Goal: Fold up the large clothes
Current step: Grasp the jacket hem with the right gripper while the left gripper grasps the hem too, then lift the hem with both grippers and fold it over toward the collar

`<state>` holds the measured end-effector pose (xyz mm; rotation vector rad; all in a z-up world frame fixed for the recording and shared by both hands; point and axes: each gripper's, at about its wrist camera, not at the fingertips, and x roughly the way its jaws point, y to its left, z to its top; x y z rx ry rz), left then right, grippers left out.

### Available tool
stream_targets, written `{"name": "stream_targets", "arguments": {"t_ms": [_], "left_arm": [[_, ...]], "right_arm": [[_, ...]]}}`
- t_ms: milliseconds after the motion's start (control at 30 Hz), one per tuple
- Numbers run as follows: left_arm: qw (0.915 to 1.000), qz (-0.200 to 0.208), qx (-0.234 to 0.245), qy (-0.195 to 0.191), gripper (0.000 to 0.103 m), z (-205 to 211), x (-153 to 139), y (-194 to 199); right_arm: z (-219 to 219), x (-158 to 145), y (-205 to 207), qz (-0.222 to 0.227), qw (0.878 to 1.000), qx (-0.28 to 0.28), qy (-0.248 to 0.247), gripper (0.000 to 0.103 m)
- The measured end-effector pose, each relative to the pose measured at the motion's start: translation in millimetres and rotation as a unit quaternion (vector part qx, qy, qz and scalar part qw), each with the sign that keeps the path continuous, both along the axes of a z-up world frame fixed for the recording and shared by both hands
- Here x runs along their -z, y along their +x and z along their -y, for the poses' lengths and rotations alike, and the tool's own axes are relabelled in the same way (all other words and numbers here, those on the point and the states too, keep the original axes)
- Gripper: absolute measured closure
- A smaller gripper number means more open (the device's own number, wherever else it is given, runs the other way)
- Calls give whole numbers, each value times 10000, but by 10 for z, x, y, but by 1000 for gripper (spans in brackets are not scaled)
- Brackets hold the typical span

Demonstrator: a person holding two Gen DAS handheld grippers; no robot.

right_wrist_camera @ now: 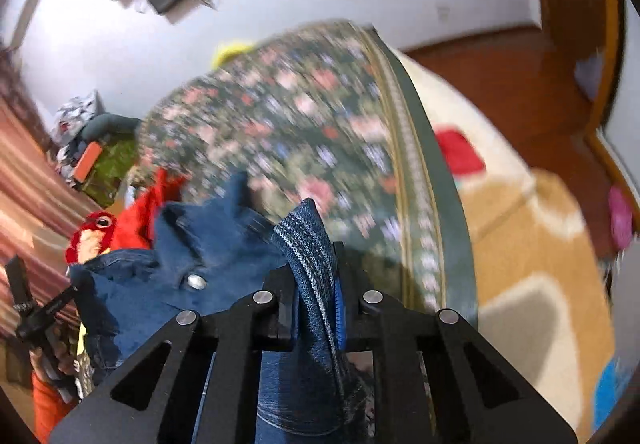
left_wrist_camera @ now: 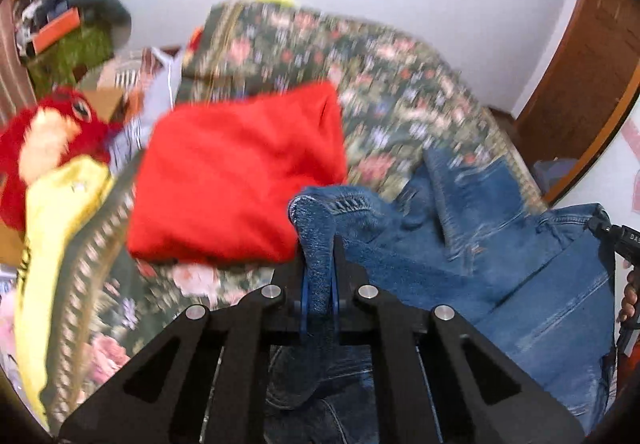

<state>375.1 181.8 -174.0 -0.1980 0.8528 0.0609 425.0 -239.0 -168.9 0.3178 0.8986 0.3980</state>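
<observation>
A blue denim jacket (left_wrist_camera: 500,264) hangs stretched between my two grippers above the floral bed cover (left_wrist_camera: 380,76). My left gripper (left_wrist_camera: 320,240) is shut on one edge of the denim, which sticks up between its jaws. My right gripper (right_wrist_camera: 316,244) is shut on another edge of the jacket (right_wrist_camera: 192,244); a metal button shows on the cloth. A folded red garment (left_wrist_camera: 240,172) lies on the bed to the left of the jacket. The other gripper shows at the far right of the left wrist view (left_wrist_camera: 612,236) and at the far left of the right wrist view (right_wrist_camera: 36,308).
A red plush toy (left_wrist_camera: 48,132) and a yellow cloth (left_wrist_camera: 60,212) lie at the bed's left side. A cluttered pile (left_wrist_camera: 68,12) stands by the wall. A wooden door (left_wrist_camera: 580,76) is at the right. A patterned rug (right_wrist_camera: 532,252) covers the floor beside the bed (right_wrist_camera: 304,116).
</observation>
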Motion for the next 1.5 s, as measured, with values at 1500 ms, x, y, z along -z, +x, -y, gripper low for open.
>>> {"name": "stream_targets", "arguments": {"t_ms": [1500], "left_arm": [[9959, -702, -321, 466, 83, -406, 144, 955]], "right_arm": [[-306, -1, 678, 169, 9962, 68, -853, 81]]}}
